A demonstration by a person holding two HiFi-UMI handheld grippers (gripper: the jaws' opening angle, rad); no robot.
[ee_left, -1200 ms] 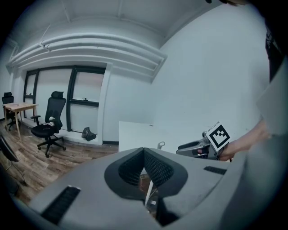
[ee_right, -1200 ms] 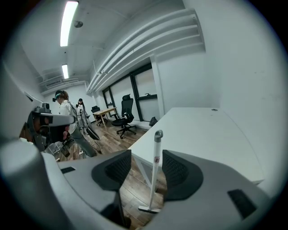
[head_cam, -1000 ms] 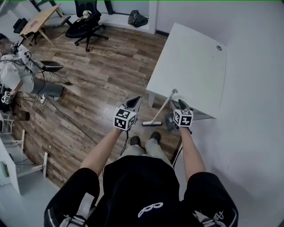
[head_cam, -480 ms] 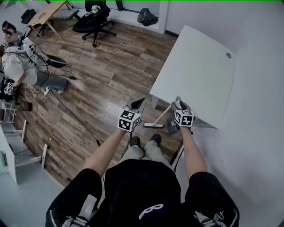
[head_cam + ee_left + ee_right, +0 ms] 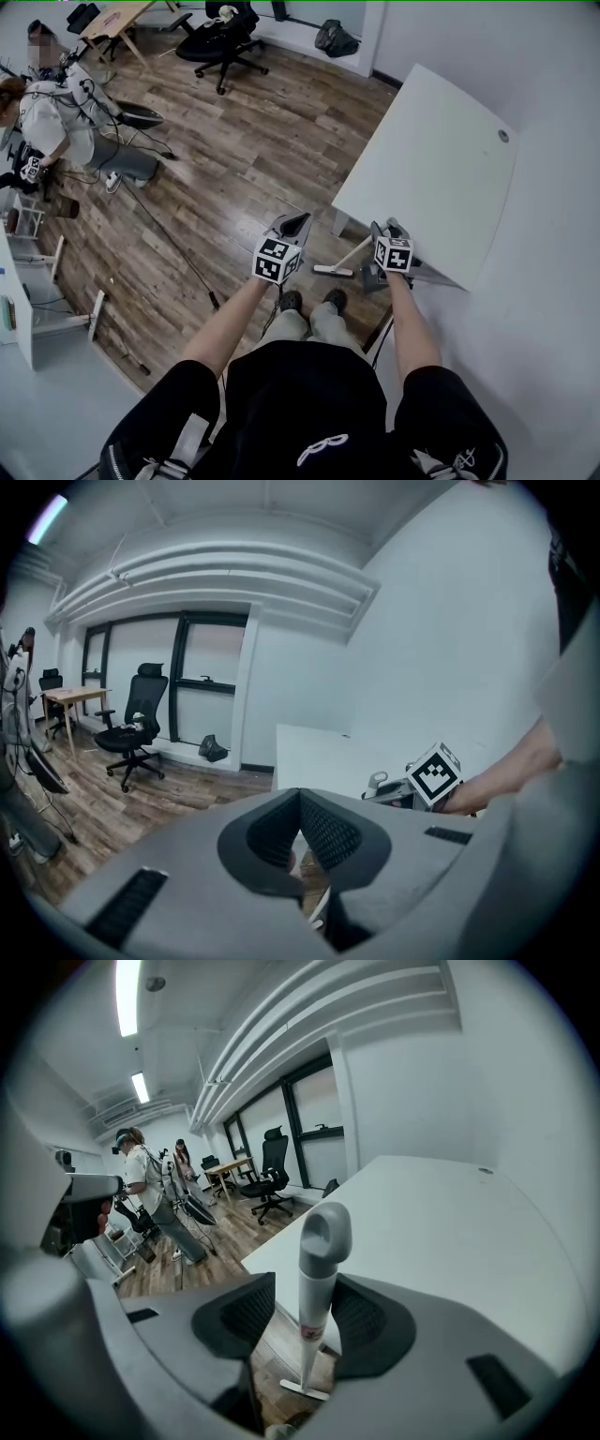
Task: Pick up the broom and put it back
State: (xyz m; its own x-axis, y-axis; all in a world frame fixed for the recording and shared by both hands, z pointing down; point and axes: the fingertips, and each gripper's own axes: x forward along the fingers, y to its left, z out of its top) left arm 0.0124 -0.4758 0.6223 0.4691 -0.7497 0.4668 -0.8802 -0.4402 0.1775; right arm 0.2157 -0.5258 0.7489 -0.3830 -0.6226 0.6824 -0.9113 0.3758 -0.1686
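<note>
The broom stands on the wood floor at the white table's near corner, with its head (image 5: 333, 270) down and its pale handle (image 5: 361, 249) slanting up to my right gripper (image 5: 384, 229). In the right gripper view the grey handle top (image 5: 323, 1232), with its hanging hole, rises between the jaws of the right gripper (image 5: 305, 1283). The right pad sits close to the handle, while a narrow gap shows on the left. The broom head (image 5: 305, 1388) shows far below. My left gripper (image 5: 292, 223) hangs left of the broom, and in its own view the left gripper (image 5: 300, 799) is shut and empty.
The white table (image 5: 441, 159) runs along the right wall. My feet (image 5: 309, 300) are just behind the broom head. A cable (image 5: 178, 253) crosses the floor. A person (image 5: 56, 112) stands far left, with an office chair (image 5: 225, 42) and a black bag (image 5: 335, 37) at the back.
My right gripper has closed in on the broom's handle top, which was ahead of the jaws and now sits between them. The left gripper has barely moved, and the head view has shifted.
</note>
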